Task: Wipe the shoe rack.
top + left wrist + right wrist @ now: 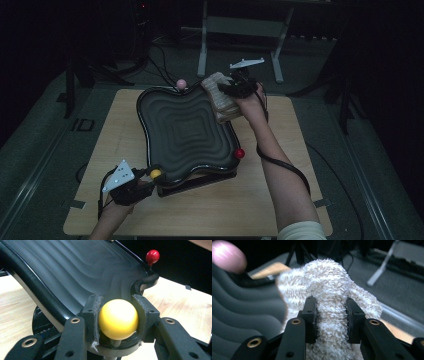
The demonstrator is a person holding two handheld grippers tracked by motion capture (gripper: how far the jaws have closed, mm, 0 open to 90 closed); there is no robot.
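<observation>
**Tray steadied by its yellow knob, cloth held at the far corner**

High view: The dark, ripple-surfaced tray (187, 132) sits on the wooden table (280, 200). The left gripper (146, 176) is at the tray's near-left corner, on the yellow knob (156, 174). The right gripper (234, 90) is at the far-right corner with a pale fluffy cloth (220, 97). A red knob (240, 153) and a pink knob (181, 83) mark two other corners.

Left gripper view: The jaws are clenched on the yellow knob (118, 319), pads pressed against both its sides. The tray rises away beyond it.

Right gripper view: The jaws grasp a bunched fold of the cloth (329, 305), with the ribbed tray surface at left, below the blurred pink knob (228, 256).

Assessment: The step in hand looks like wiping the tray. The cloth seems to be at or just beyond the rim. The next move calls for bringing it down flat onto the ridges and sweeping across while the left grip keeps the tray from shifting.
</observation>
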